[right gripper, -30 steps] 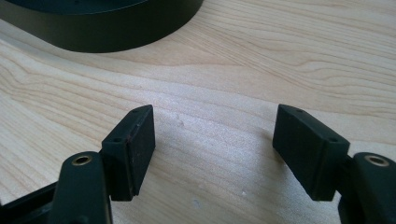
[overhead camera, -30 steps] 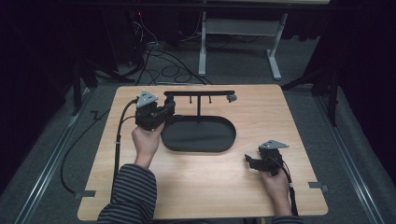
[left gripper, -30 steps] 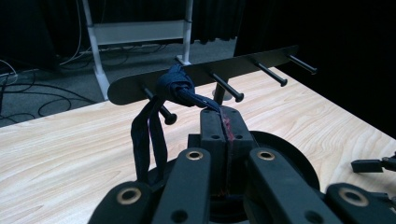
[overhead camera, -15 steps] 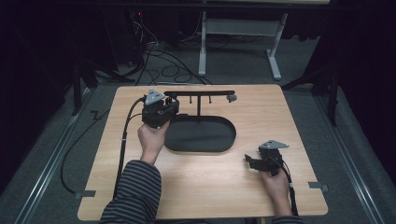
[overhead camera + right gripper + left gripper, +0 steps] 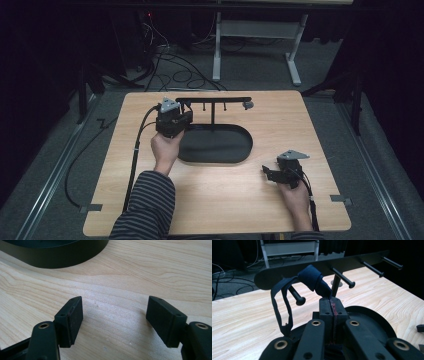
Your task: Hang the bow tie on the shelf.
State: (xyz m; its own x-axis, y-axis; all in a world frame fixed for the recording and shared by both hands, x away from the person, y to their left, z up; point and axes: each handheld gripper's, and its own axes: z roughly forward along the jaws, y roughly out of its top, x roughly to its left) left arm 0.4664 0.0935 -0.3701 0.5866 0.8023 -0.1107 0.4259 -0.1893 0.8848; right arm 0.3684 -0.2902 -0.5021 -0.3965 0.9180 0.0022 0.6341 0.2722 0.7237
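A black rack (image 5: 215, 100) with a peg bar stands on an oval black base (image 5: 215, 145) at the middle of the wooden table. My left gripper (image 5: 182, 112) is at the bar's left end, shut on a dark blue fabric strap (image 5: 312, 277). The strap's loop (image 5: 278, 305) hangs around the leftmost peg (image 5: 298, 299); whether the peg passes through it I cannot tell. My left gripper (image 5: 331, 302) points at the bar, jaws pressed together on the fabric. My right gripper (image 5: 266, 172) rests near the table's front right, and in its own view my right gripper (image 5: 113, 317) stands open over bare wood.
Further pegs (image 5: 344, 280) stick out along the bar towards the right. The base's rim (image 5: 62, 261) lies ahead of the right gripper. A cable (image 5: 135, 155) trails from the left gripper off the table. A white-legged desk (image 5: 250, 45) and floor cables lie beyond.
The left hand has carried its gripper and the strap to the right and slightly down, closer to the bar's left end. The right hand has stayed put.
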